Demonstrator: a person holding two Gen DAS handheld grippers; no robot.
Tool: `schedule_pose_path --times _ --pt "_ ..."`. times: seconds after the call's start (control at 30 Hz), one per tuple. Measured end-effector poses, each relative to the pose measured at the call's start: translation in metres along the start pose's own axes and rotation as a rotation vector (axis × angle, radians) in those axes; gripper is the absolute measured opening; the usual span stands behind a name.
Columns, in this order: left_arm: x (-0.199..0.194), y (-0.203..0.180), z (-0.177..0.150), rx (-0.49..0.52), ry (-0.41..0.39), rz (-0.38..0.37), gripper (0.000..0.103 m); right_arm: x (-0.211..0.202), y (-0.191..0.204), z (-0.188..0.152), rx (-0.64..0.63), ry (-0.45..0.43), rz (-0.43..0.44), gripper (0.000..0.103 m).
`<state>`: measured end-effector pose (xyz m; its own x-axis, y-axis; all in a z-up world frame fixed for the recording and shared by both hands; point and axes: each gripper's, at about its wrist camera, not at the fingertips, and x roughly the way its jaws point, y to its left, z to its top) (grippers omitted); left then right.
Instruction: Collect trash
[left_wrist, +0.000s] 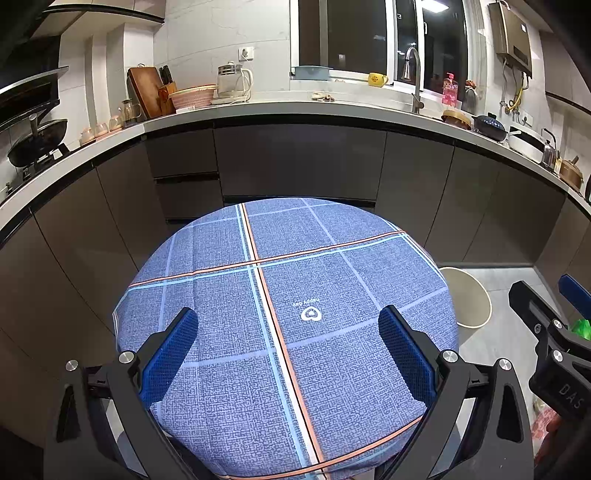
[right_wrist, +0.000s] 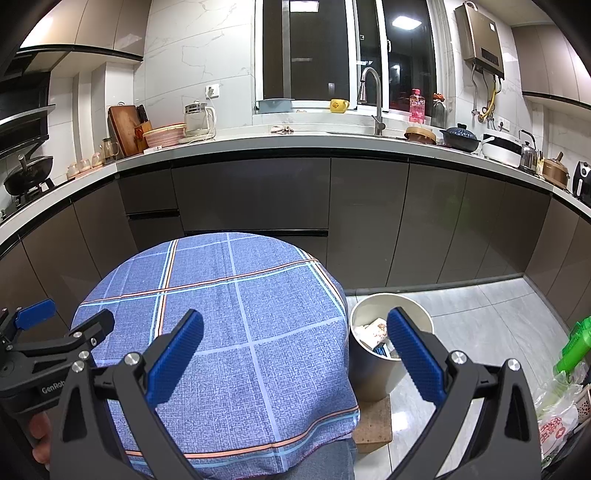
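Observation:
A round table under a blue plaid cloth (left_wrist: 280, 295) (right_wrist: 229, 325) fills the middle of both views, with no trash on it. A cream waste bin (right_wrist: 369, 369) (left_wrist: 476, 295) stands on the floor to its right and holds crumpled paper and wrappers (right_wrist: 376, 330). My left gripper (left_wrist: 288, 325) hovers open over the cloth, nothing between its blue pads. My right gripper (right_wrist: 295, 328) is open too, straddling the table's right edge and the bin. Each gripper shows at the edge of the other's view: the right gripper (left_wrist: 546, 306) and the left gripper (right_wrist: 70, 317).
Dark cabinets and a white counter (right_wrist: 295, 142) curve behind the table, carrying a kettle, pots and a sink tap. A brown block (right_wrist: 373, 424) lies under the bin. Plastic bags (right_wrist: 557, 413) and a green object (right_wrist: 574, 345) sit at the right on grey floor tiles.

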<state>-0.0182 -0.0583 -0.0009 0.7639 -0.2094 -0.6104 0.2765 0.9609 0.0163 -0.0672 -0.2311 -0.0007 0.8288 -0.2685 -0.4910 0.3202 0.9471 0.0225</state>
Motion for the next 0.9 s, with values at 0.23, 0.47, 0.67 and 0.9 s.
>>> schedule_pose_path --times 0.23,0.47,0.67,0.9 --pt "0.0005 0.0003 0.0002 0.001 0.001 -0.001 0.095 0.0001 0.0013 0.0000 0.000 0.002 0.000 0.100" --pt "-0.0004 -0.0001 -0.0004 0.001 0.000 0.000 0.095 0.0022 0.0004 0.0006 0.000 0.001 0.002 0.100" --pt "-0.0005 -0.0003 -0.0004 0.002 0.001 -0.001 0.095 0.0027 0.0004 -0.0001 0.000 0.001 0.002 0.100" --pt "-0.0003 -0.0002 0.0000 0.002 0.002 0.000 0.095 0.0029 -0.0008 -0.0006 0.000 0.002 0.004 0.100"
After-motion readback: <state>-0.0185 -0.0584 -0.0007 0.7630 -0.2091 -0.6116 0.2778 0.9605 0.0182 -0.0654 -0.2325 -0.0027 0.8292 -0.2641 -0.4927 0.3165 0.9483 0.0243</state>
